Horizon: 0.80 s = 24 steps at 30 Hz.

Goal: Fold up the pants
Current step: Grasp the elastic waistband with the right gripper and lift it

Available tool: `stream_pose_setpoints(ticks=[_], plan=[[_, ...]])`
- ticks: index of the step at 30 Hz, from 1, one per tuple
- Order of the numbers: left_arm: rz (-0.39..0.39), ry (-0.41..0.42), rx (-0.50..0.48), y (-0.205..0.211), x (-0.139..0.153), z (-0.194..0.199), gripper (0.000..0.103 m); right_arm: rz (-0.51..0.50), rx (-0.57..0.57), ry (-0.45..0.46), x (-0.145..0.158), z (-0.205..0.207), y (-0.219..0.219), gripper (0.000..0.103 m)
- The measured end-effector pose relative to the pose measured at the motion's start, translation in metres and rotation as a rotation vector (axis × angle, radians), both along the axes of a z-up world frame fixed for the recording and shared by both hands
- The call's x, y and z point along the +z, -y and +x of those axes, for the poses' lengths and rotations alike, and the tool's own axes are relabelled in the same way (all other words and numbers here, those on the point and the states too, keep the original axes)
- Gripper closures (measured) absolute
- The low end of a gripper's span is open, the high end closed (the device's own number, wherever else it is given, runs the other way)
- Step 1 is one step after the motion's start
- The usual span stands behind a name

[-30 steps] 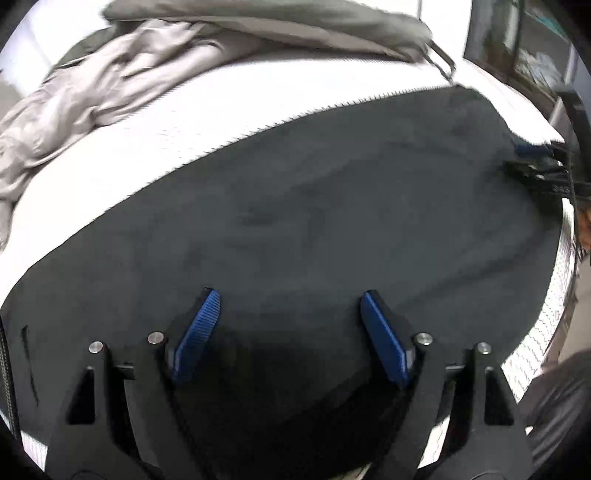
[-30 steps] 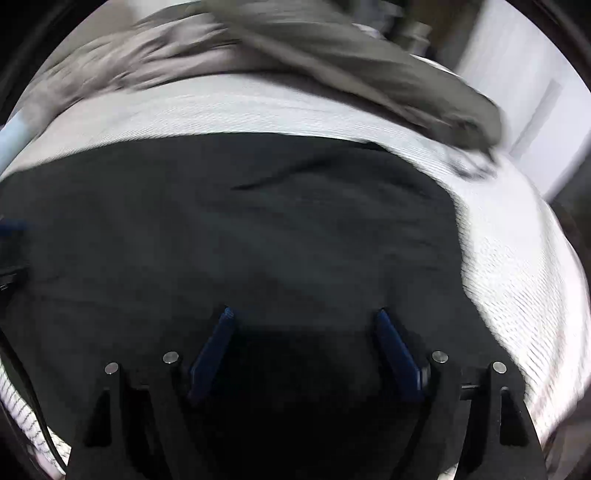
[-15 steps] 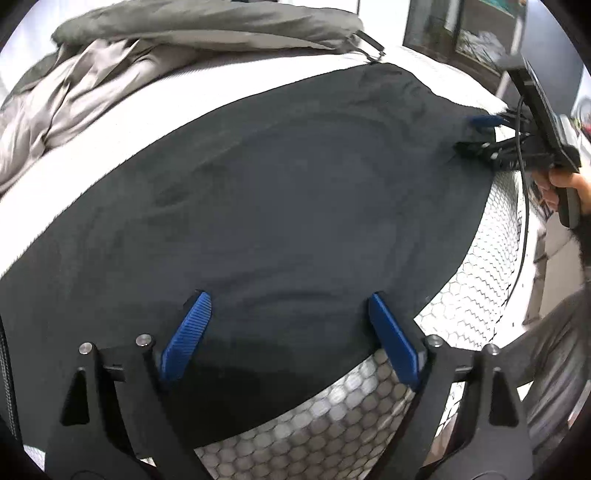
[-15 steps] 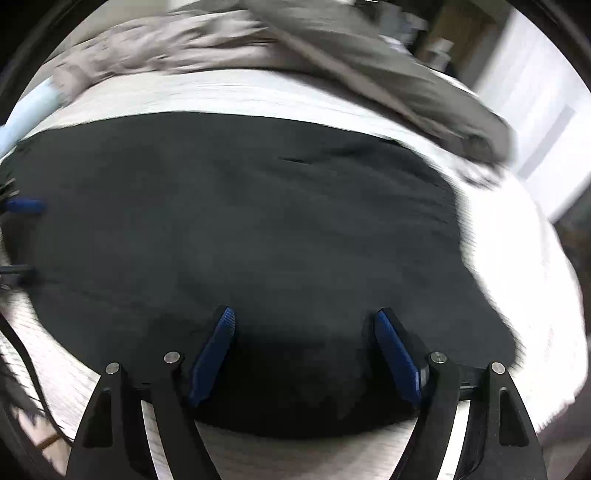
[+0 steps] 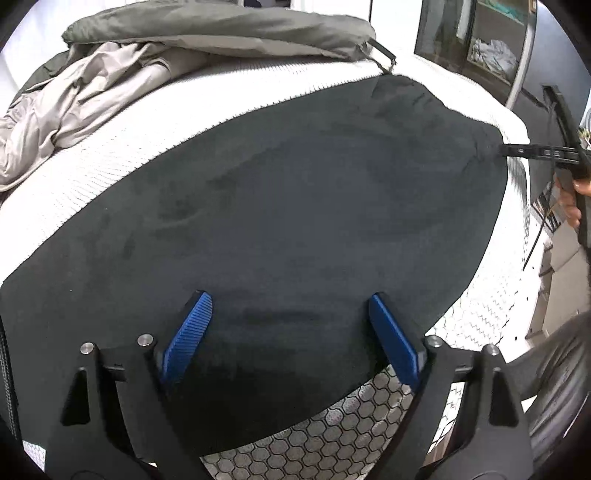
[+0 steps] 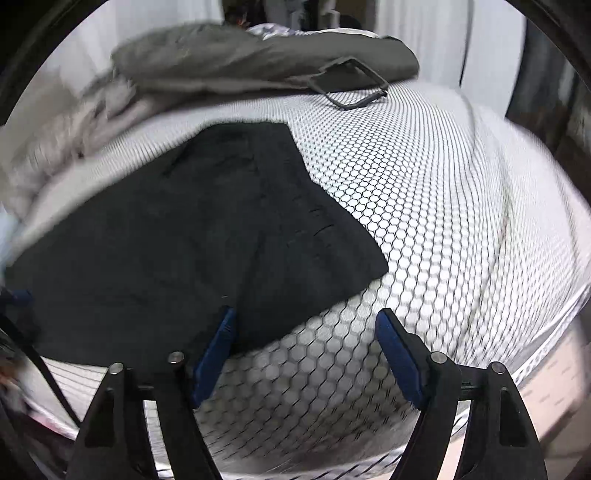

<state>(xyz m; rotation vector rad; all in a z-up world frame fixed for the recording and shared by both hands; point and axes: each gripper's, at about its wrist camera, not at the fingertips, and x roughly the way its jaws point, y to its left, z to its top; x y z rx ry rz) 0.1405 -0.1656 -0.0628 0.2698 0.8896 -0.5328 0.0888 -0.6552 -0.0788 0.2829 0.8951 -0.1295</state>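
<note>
Two hand-held grippers gape wide, holding nothing: the left hand-held gripper (image 5: 290, 332) over the black pants (image 5: 295, 221) lying flat along the bed (image 6: 443, 221) edge, the right hand-held gripper (image 6: 306, 347) beside the pants' corner.

Black pants (image 5: 295, 206), white hex-pattern mattress (image 6: 443, 192), grey bedding (image 5: 207, 33).

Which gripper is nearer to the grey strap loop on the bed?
Right. The right gripper, open, hangs at the black pants' right end, on the side where the strap loop lies. The left gripper, open, is over the pants farther along, away from it.
</note>
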Motion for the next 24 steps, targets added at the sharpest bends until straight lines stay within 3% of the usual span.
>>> stream_pose_setpoints(ticks=[3,8,9,13,15,18,20,24], plan=[[-0.02,0.001,0.018,-0.001,0.002,0.001,0.017,0.244,0.017,0.059,-0.006,-0.004,0.015,0.024],[-0.03,-0.017,0.037,0.001,-0.002,0.008,0.017,0.458,-0.076,0.17,-0.035,0.023,0.035,0.027],[-0.034,-0.017,0.041,0.001,-0.003,0.009,0.017,0.475,-0.115,0.203,-0.037,0.027,0.04,0.033],[-0.042,-0.017,0.067,-0.007,-0.005,0.013,0.017,0.458,-0.17,0.245,-0.041,0.04,0.043,0.074],[-0.047,-0.018,0.089,-0.015,-0.005,0.014,0.017,0.393,-0.154,0.259,-0.026,0.043,0.035,0.083],[-0.061,-0.018,0.145,-0.03,-0.003,0.018,0.017,0.31,-0.019,0.332,0.027,0.032,-0.007,0.088],[-0.082,-0.031,0.184,-0.041,-0.001,0.022,0.017,0.308,0.162,0.383,0.057,0.032,-0.055,0.089],[-0.146,-0.049,0.268,-0.073,0.002,0.03,0.017,0.305,0.495,0.359,0.072,0.045,-0.162,0.086]])
